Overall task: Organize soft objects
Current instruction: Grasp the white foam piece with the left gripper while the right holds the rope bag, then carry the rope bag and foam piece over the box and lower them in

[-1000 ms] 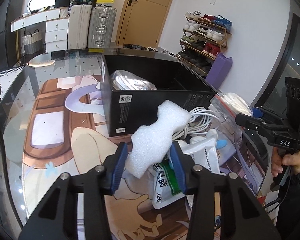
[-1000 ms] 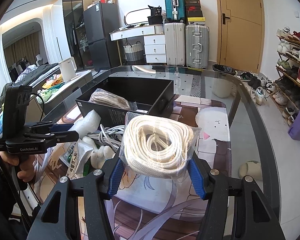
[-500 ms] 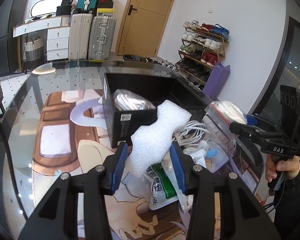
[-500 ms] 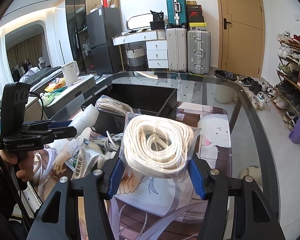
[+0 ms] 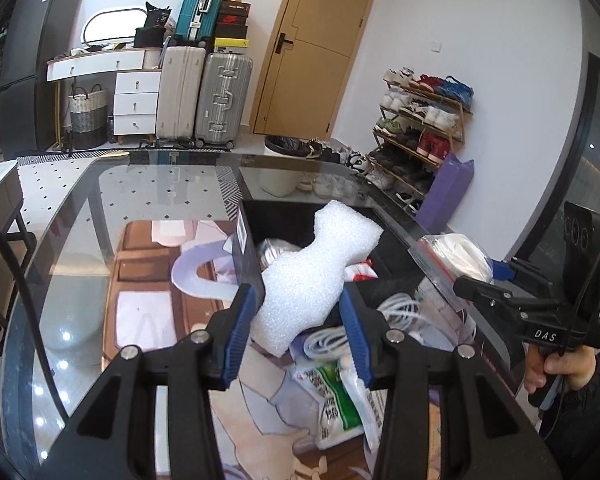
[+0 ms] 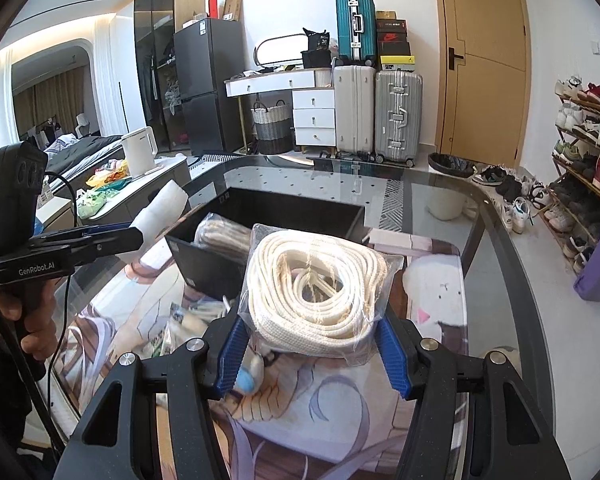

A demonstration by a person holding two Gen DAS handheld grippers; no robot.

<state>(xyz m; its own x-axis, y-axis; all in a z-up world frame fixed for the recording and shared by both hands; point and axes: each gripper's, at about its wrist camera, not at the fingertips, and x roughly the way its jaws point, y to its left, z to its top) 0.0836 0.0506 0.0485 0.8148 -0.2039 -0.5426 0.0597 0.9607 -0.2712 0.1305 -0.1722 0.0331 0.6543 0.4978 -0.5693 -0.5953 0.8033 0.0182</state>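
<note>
Foam (image 5: pixel 316 276) now sits higher than a second ago, over the box (image 5: pixel 247 258) edge, clamped in the narrow left gripper (image 5: pixel 298 330). Right gripper (image 6: pixel 312 350), wider, pinches the bagged rope (image 6: pixel 316 288) above the table (image 6: pixel 496 280), beside the box.

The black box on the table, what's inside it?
Inside the black box lies a clear bag of brownish rope. The bagged white rope in the right gripper hides the box's near part, so anything there stays unseen.
</note>
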